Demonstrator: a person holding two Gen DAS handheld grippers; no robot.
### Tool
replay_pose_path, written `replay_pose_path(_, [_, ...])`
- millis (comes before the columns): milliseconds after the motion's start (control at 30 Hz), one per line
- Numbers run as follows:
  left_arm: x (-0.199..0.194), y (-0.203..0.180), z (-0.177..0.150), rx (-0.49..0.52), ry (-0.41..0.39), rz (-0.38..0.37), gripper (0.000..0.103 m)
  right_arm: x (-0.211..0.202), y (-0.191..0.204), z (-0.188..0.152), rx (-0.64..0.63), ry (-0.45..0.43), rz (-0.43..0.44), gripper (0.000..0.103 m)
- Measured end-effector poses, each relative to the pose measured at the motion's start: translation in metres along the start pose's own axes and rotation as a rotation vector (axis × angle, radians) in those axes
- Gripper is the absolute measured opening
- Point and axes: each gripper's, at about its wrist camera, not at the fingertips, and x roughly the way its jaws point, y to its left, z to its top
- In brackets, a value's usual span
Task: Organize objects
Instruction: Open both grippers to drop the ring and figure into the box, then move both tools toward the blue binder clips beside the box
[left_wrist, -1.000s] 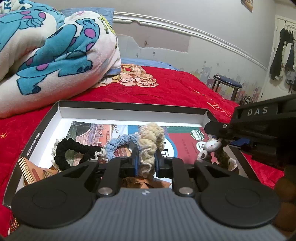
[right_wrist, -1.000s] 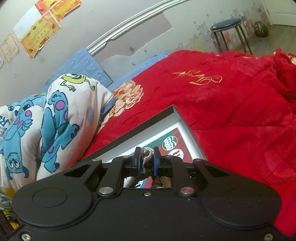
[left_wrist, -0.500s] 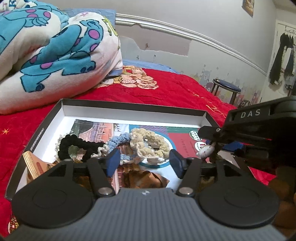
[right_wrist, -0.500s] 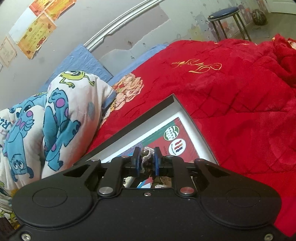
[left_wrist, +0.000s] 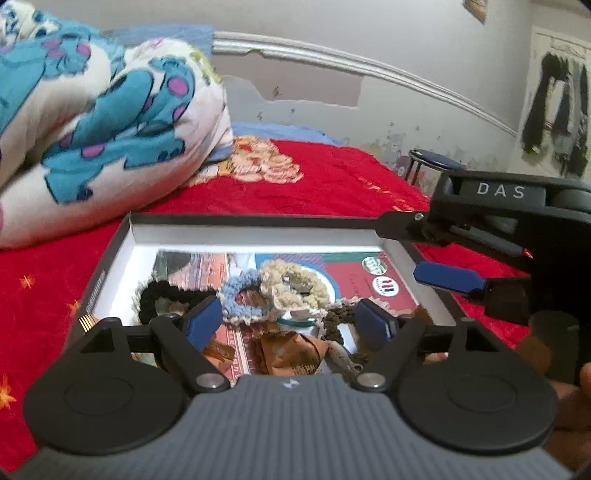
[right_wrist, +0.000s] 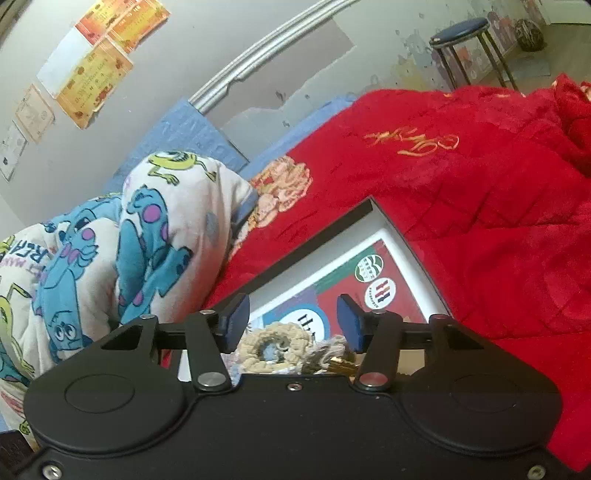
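Note:
A shallow black box (left_wrist: 258, 218) with a white inside lies on the red bedspread (left_wrist: 332, 184). In it lie a black scrunchie (left_wrist: 162, 297), a blue scrunchie (left_wrist: 236, 295), a beige scrunchie (left_wrist: 295, 286) and a brown-and-pale crocheted piece (left_wrist: 338, 317), over printed cards and brown wrappers. My left gripper (left_wrist: 290, 325) hangs above the box's near side, its jaws opening wide with nothing pressed between them. My right gripper (right_wrist: 291, 325) is over the box's right part (right_wrist: 391, 221), jaws opening; the beige scrunchie (right_wrist: 273, 347) and the pale crocheted piece (right_wrist: 328, 350) lie loose below them. It shows from the side as the right gripper (left_wrist: 400, 251).
A bundled monster-print blanket (left_wrist: 110, 110) lies just left of and behind the box. A round stool (left_wrist: 436, 162) stands past the bed's far side, with dark clothes (left_wrist: 557, 118) hung on the wall. A hand (left_wrist: 569, 398) holds the right gripper at the lower right.
The left gripper let go of the beige scrunchie, which now lies in the box, then opened wide and drew back upward. The right gripper opened off the pale crocheted piece.

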Motion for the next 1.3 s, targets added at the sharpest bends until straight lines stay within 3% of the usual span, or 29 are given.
replay_pose_path(300, [-0.060,0.013,0.029,0.181,-0.074,0.006,0.097,-0.056,0.033,0.001,-0.133,-0.093,0.027,0.078])
replay_pose_path(400, [-0.088,0.027,0.034,0.269,-0.104,0.002,0.103,-0.075,0.040,0.000,-0.130,-0.123,0.031,0.080])
replay_pose_path(533, [-0.114,0.040,0.027,0.351,-0.113,0.022,0.103,-0.094,0.047,-0.005,-0.122,-0.136,0.024,0.081])
replay_pose_path(633, [-0.124,0.053,0.013,0.355,-0.090,0.026,0.103,-0.103,0.054,-0.017,-0.133,-0.118,-0.004,0.081])
replay_pose_path(800, [-0.121,0.076,-0.012,0.324,0.002,-0.047,0.103,-0.113,0.064,-0.052,-0.141,-0.090,-0.080,0.081])
replay_pose_path(933, [-0.111,0.086,-0.034,0.321,0.066,-0.106,0.096,-0.115,0.070,-0.087,-0.143,-0.027,-0.108,0.081])
replay_pose_path(1067, [-0.092,0.087,-0.053,0.309,0.137,-0.085,0.086,-0.110,0.079,-0.124,-0.179,0.044,-0.132,0.079])
replay_pose_path(1200, [-0.079,0.083,-0.068,0.304,0.218,-0.109,0.078,-0.099,0.082,-0.150,-0.189,0.110,-0.148,0.062])
replay_pose_path(1300, [-0.074,0.077,-0.076,0.337,0.226,-0.092,0.066,-0.094,0.074,-0.161,-0.126,0.142,-0.140,0.058])
